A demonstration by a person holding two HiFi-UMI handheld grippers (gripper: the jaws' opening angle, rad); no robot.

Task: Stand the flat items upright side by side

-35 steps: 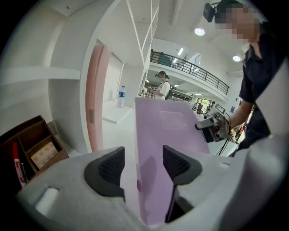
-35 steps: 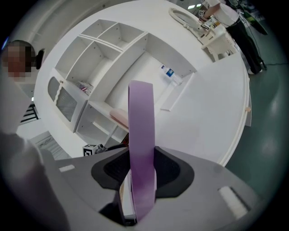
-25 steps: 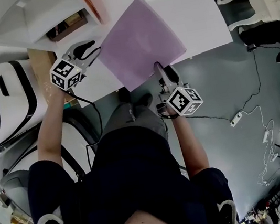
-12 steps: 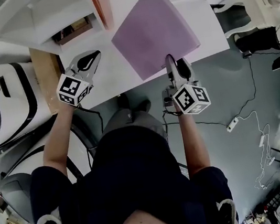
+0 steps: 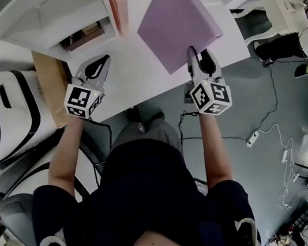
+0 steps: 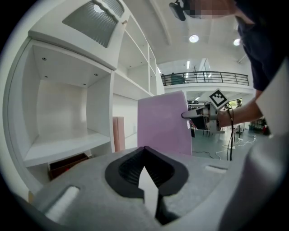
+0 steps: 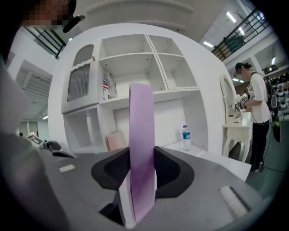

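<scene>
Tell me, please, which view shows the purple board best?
The left gripper view: the purple board shows its broad face, upright, in the right gripper. Head view: foreshortened from above. Right gripper view: edge-on only.

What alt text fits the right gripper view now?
The right tool grips a purple board edge-on and upright, facing a white shelf unit with a pink board and a water bottle at its base.

A white shelving unit (image 7: 176,67) stands on a white table (image 5: 128,74) over grey floor (image 5: 254,91).
</scene>
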